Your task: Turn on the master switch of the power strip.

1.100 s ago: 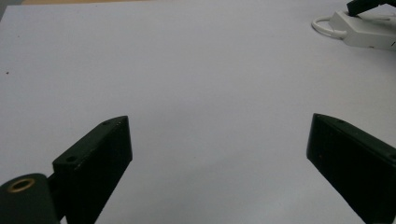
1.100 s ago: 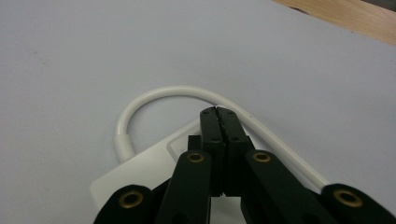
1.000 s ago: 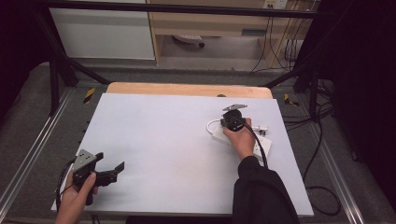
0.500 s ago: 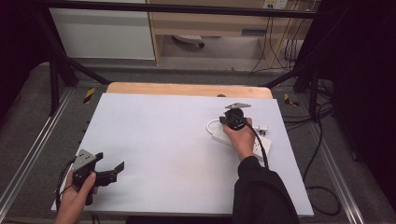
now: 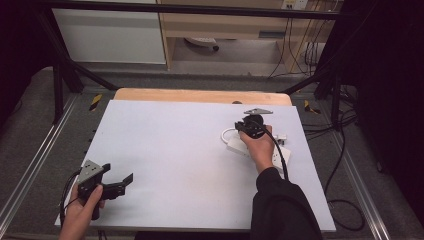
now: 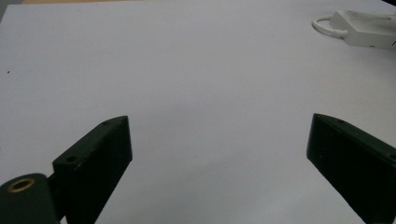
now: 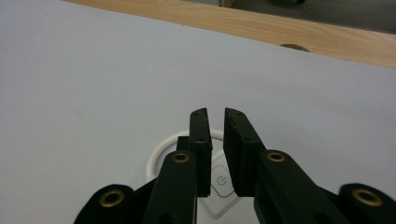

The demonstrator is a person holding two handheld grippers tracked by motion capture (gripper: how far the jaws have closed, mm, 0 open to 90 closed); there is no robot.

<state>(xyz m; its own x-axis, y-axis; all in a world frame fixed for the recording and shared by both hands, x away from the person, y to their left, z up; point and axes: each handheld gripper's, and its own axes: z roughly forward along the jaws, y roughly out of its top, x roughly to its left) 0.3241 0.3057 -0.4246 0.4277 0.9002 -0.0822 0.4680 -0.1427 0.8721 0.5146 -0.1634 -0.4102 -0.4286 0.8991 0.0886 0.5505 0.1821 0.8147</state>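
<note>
Wide-apart tongs (image 6: 219, 163) over white tabletop (image 6: 187, 70)

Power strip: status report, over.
Right tongs just cracking open above power strip, nothing gripped. Left tongs wide open, idle. Nothing in the way.

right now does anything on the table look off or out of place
Nothing stands out. The white power strip lies flat on the table with its cord looped beside it, nothing spilled or broken.

The bench (image 5: 165, 145) carries a white sheet over a wooden top, exposed along the upper edge. A white power strip (image 5: 235, 146) with looped cable (image 5: 226, 133) lies right of centre.
</note>
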